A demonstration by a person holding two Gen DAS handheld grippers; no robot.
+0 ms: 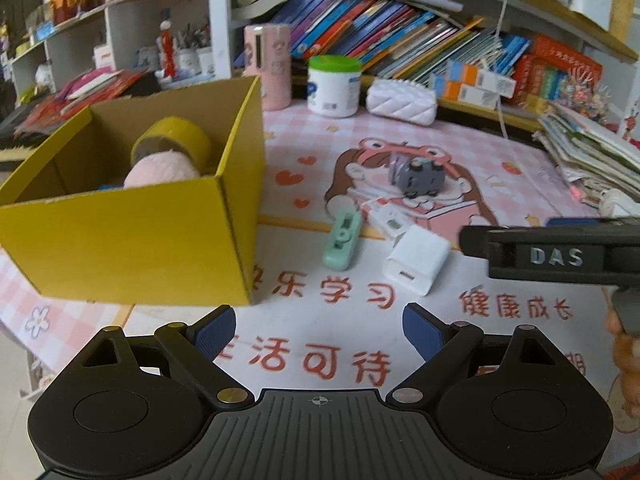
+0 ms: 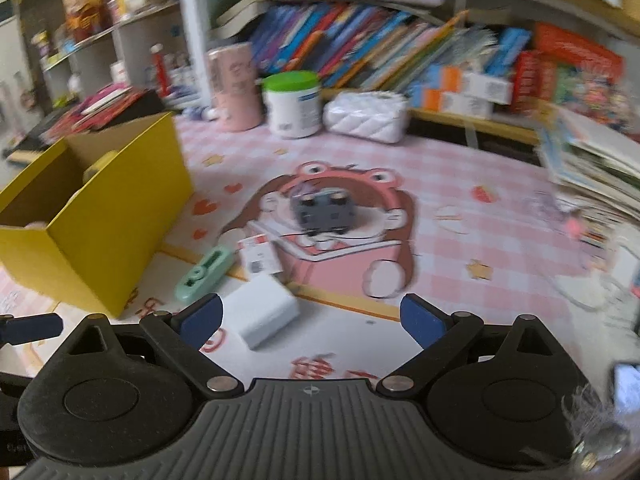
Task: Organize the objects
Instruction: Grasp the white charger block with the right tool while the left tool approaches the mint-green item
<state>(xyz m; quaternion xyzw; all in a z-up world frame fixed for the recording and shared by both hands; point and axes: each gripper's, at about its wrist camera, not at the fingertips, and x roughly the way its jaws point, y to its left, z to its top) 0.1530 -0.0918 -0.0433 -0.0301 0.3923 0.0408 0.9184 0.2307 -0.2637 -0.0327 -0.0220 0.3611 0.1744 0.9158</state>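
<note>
A yellow cardboard box [image 1: 132, 236] stands at the left and holds a yellow tape roll [image 1: 176, 138] and a pink fuzzy thing [image 1: 160, 172]. On the mat lie a white charger block [image 1: 416, 260], a mint green case [image 1: 342, 240], a small white labelled box [image 1: 390, 220] and a grey toy car [image 1: 420, 178]. My left gripper [image 1: 320, 332] is open and empty, short of these. My right gripper [image 2: 310, 320] is open and empty, with the charger [image 2: 262, 310] just beyond its left finger; the green case [image 2: 204, 274], the car [image 2: 324, 210] and the box [image 2: 96, 224] lie beyond.
A pink cartoon mat [image 1: 500, 184] covers the table. At the back stand a pink cylinder [image 1: 270, 66], a green-lidded white tub [image 1: 334, 86], a white quilted pouch [image 1: 402, 100] and leaning books [image 1: 380, 28]. A paper stack [image 1: 592, 148] sits at the right.
</note>
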